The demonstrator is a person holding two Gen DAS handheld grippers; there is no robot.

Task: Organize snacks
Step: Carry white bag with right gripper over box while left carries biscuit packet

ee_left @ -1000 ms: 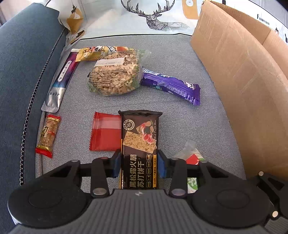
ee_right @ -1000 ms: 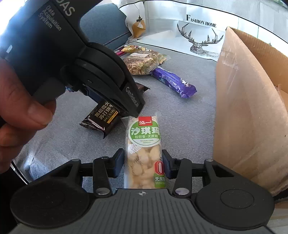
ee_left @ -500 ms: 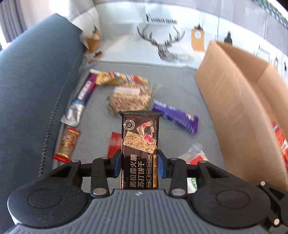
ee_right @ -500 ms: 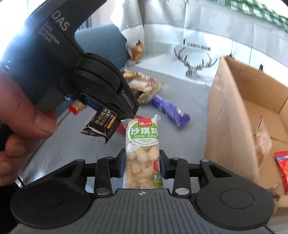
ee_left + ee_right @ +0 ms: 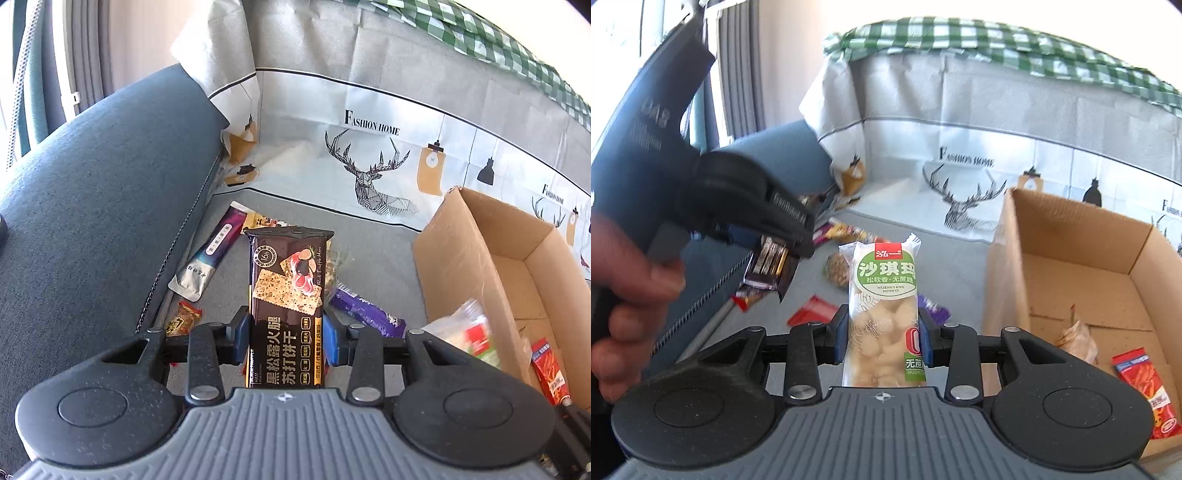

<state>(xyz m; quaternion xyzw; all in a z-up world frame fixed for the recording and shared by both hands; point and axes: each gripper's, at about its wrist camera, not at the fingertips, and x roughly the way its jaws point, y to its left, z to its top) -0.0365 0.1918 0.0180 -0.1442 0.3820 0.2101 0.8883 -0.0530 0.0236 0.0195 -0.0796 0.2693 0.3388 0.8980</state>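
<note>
At far left my hand grips the handle. My left claw is clamped on the dark soda-cracker pack, held clear above the grey cushion. My right claw pinches the green-labelled sachima pack the same way. The cardboard box stands open at right, holding a red packet and what may be a crumpled wrapper. Both packs stick out far; clipping the box wall could twist one loose.

Bright daylight from the upper left — glare whitens corners (fisheye bends edges); right-wrist view slightly motion-blurred.
</note>
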